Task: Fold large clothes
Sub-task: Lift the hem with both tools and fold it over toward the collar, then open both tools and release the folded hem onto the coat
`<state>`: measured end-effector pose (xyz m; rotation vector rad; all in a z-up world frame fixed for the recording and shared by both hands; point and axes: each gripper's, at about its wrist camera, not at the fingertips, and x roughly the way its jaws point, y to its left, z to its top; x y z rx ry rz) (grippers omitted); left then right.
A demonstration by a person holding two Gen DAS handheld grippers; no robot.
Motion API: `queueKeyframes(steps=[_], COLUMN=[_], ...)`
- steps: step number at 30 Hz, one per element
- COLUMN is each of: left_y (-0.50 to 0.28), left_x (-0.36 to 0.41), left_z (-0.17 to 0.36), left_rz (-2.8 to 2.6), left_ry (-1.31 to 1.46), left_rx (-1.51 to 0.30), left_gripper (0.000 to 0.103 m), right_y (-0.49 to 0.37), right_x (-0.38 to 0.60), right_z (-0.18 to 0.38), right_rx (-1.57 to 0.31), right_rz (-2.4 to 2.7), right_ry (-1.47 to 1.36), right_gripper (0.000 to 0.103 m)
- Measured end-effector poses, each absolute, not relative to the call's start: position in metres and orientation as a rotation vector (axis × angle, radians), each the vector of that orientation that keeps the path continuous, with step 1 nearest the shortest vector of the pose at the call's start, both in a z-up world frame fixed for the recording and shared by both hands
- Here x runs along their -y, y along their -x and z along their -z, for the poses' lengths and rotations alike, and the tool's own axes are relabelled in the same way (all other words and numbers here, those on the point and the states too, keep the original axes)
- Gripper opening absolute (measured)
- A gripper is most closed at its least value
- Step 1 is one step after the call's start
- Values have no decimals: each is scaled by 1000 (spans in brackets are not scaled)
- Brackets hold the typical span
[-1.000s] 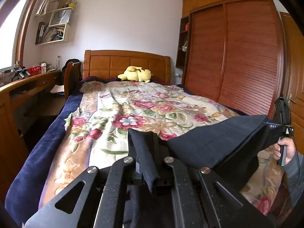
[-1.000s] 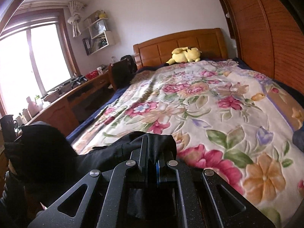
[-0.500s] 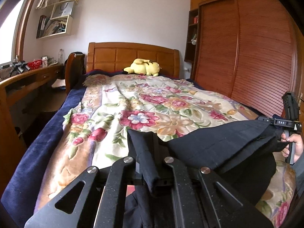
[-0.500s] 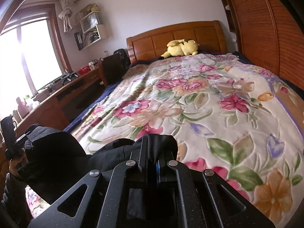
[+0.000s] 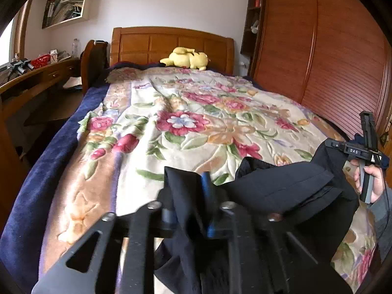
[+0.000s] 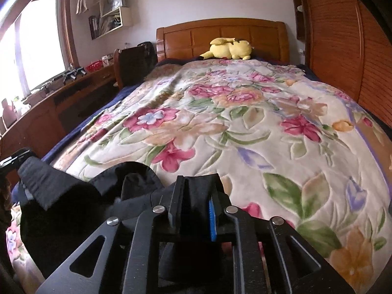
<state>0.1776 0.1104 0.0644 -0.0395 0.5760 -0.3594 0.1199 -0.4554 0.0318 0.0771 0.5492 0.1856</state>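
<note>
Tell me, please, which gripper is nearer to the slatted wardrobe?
Right. The right gripper, jaws opening around the dark garment, is at the bed's wardrobe side; the left gripper, jaws also opening around it, is at the desk side, farther off.

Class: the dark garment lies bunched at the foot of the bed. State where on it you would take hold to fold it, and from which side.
Grip the dark garment at its flat banded edge, one hold near each end, coming from the foot of the bed. That edge is straight and lies raised and nearest; the rest is bunched.
</note>
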Motion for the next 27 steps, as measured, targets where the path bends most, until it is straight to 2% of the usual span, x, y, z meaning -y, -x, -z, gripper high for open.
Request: queueKeyframes(steps=[1,3,7,11,19,27], left_y=[-173,-165,-143,-115,-104,-80], left_x=[-113,-115,-117,-120,-128,-128], left_z=[-69,-77,-84,-69,0,22], left_rz=[348,340,346,367,402,421], left_ry=[33,19,-18,-39,24,44], left_rx=[-565,-555,-540,-558,-734,-794], left_gripper=[34,35,37,38,40,40], right_y=[-118,-111,-82,-40,-7,37], right_x=[457,458,463,469,461,463], right_z=[-35,-41,-55,-42,26,23], right_rx=[-544,-510,-463,-476,-703,-708], right_rz=[-179,-151,-131,-135,-158,-195], right_ry=[-82,-69,-22,23,57,-25], right_gripper=[21,31,34,37,38,38])
